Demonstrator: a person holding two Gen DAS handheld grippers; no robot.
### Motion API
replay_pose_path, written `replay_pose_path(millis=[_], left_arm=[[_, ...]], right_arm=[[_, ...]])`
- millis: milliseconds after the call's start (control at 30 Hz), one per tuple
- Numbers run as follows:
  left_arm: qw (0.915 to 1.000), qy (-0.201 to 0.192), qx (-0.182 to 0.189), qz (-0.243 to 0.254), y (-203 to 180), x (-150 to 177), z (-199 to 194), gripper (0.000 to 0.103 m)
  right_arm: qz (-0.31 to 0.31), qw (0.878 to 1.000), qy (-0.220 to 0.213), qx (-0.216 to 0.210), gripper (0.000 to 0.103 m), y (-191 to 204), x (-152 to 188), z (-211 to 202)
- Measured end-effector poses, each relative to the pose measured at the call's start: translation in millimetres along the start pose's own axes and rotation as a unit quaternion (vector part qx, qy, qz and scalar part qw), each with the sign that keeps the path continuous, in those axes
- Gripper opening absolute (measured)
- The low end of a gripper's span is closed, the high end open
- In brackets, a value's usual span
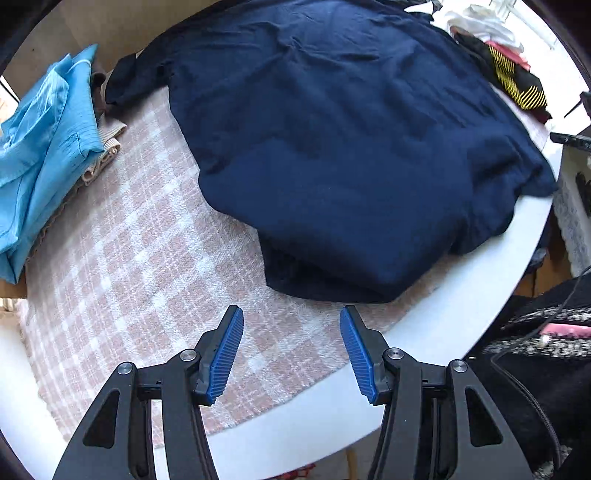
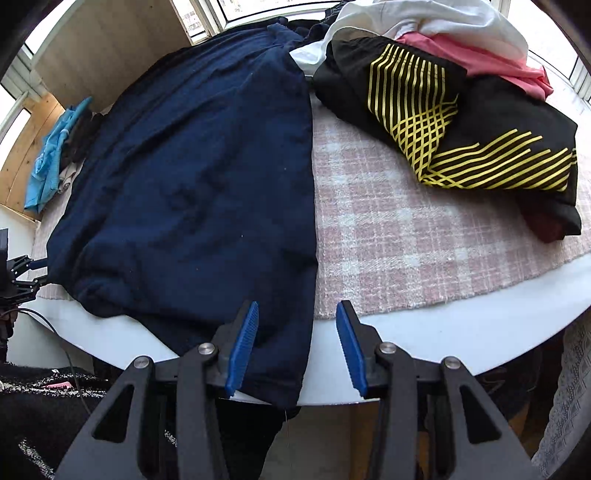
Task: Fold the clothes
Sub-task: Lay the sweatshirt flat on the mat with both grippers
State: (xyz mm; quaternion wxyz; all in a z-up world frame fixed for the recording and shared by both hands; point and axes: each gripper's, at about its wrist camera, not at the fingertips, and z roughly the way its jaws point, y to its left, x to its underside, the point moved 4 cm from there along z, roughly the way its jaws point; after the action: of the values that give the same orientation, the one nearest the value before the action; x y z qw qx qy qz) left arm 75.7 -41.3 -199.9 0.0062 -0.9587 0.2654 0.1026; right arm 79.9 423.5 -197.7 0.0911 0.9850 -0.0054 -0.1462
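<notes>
Both grippers are empty right now: left gripper hangs open over the pink checked cloth, just short of the navy shirt. Right gripper is open above that shirt's hem at the round white table edge. Black-and-yellow garment lies past the shirt.

Round white table, checked cloth and laundry on top

The white table carries a pink-and-white checked cloth that stops short of its near rim. On that cloth lies a navy garment, spread wide, 1 edge hanging over the table's rim. To one side sit a light-blue shirt on a beige folded piece; to the other, a black garment with yellow stripes under pink and white clothes.
</notes>
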Motion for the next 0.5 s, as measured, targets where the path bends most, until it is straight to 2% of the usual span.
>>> replay_pose_path(millis=[67,167,200,233,267,300,333,400,500], left_arm=[[0.9999,-0.009,-0.002,0.006,-2.9,-4.7,7.8,0.052],[0.9994,-0.027,0.013,0.02,-14.6,-12.7,11.2,0.052],[0.9991,-0.032,0.019,0.021,-18.3,-15.0,10.8,0.048],[0.9989,-0.033,0.028,0.016,-20.7,-16.9,9.8,0.043],[0.9987,-0.032,0.04,0.006,-22.4,-18.8,8.4,0.033],[0.9982,-0.031,0.052,-0.001,-24.6,-20.1,7.0,0.013],[0.9979,-0.029,0.058,-0.002,-27.2,-20.5,6.0,0.009],[0.9979,-0.024,0.061,-0.002,-32.6,-20.6,4.6,0.009],[0.9972,-0.02,0.071,-0.015,-38.0,-19.7,-1.2,0.009]], right_arm=[[-0.013,1.0,-0.001,-0.001,0.043,-0.1,5.2,2.2],[-0.024,1.0,-0.005,-0.012,0.044,-0.9,14.4,-1.6],[-0.027,0.999,-0.007,-0.018,0.044,-1.0,18.3,-3.5],[-0.033,0.999,-0.008,-0.021,0.045,-0.1,21.5,-4.3],[-0.042,0.999,-0.01,-0.023,0.047,1.2,24.3,-4.3],[-0.051,0.998,-0.009,-0.027,0.049,3.1,27.6,-5.0],[-0.059,0.998,-0.006,-0.033,0.05,4.9,30.9,-4.7],[-0.071,0.997,0.002,-0.032,0.051,5.7,36.2,-0.6],[-0.094,0.996,0.008,-0.009,0.051,7.7,43.4,8.8]])
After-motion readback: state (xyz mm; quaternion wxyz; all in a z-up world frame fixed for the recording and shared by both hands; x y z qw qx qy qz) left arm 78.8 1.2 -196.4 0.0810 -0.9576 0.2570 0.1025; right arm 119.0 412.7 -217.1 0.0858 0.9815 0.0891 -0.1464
